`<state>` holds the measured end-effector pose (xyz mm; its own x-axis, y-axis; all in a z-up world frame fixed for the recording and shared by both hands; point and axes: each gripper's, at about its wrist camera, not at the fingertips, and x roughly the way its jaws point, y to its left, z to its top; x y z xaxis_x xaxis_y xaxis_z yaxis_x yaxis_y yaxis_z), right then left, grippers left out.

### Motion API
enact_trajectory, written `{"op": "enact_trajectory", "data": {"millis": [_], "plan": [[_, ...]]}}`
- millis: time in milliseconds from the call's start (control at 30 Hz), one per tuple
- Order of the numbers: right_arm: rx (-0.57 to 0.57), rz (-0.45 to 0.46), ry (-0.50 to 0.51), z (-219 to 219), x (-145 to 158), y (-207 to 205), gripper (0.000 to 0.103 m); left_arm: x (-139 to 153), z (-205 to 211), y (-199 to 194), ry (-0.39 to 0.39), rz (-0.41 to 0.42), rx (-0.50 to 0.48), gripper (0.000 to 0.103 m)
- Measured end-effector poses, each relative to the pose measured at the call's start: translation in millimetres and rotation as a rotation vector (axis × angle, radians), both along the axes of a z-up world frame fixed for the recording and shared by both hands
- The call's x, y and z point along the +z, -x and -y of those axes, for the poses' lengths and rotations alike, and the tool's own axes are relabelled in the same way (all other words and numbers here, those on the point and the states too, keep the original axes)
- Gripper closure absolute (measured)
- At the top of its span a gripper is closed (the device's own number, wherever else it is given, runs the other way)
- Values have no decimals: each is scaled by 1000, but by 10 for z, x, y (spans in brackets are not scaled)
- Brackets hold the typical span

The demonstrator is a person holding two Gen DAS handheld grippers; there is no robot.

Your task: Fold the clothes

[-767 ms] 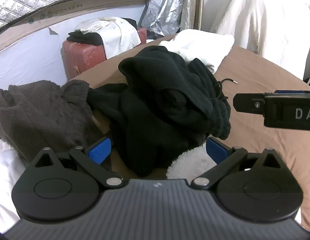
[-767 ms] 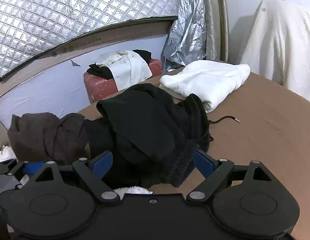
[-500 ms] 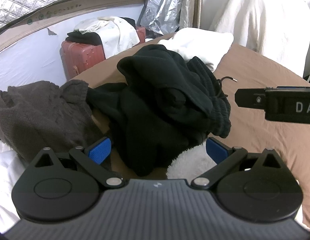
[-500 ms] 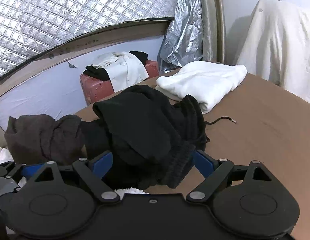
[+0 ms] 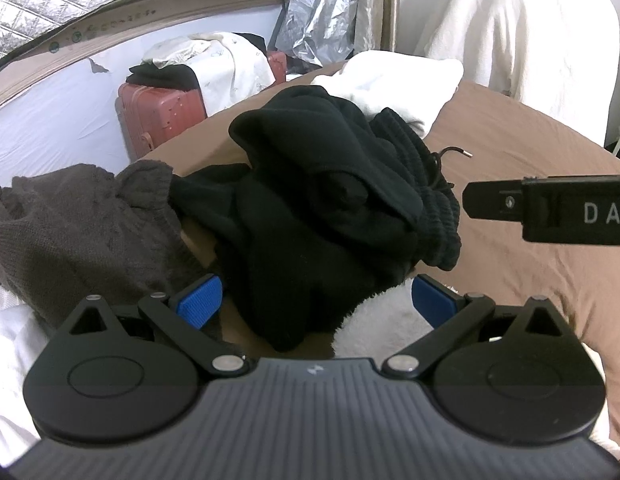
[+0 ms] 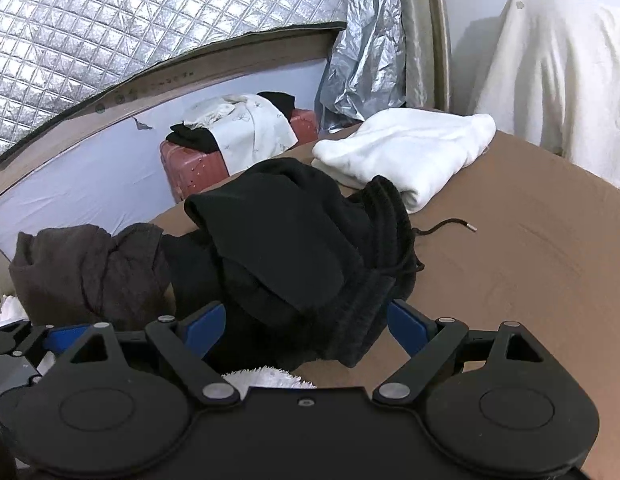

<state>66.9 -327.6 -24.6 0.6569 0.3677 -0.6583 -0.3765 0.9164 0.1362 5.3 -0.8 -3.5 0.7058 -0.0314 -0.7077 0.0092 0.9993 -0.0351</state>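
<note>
Both wrist views look forward and down along their own fingers, low and close over a brown bed (image 5: 529, 280). Each faces a black heap (image 5: 317, 220) at its centre; the right view (image 6: 294, 248) sits slightly further back. Both share the grey knit (image 6: 86, 268) at 9 o'clock, white fold (image 6: 409, 152) and red case (image 5: 158, 116) near 12.

Both tongs wide open, empty: left (image 5: 315, 300), right (image 6: 306, 320) alongside.
</note>
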Motion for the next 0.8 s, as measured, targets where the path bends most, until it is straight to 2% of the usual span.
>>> {"op": "enact_trajectory", "data": {"millis": [267, 800], "plan": [[10, 4, 39, -52, -39, 4, 12, 15, -5, 4, -1, -1, 1, 0], [14, -12, 44, -60, -81, -18, 12, -8, -12, -22, -15, -18, -3, 0]]}}
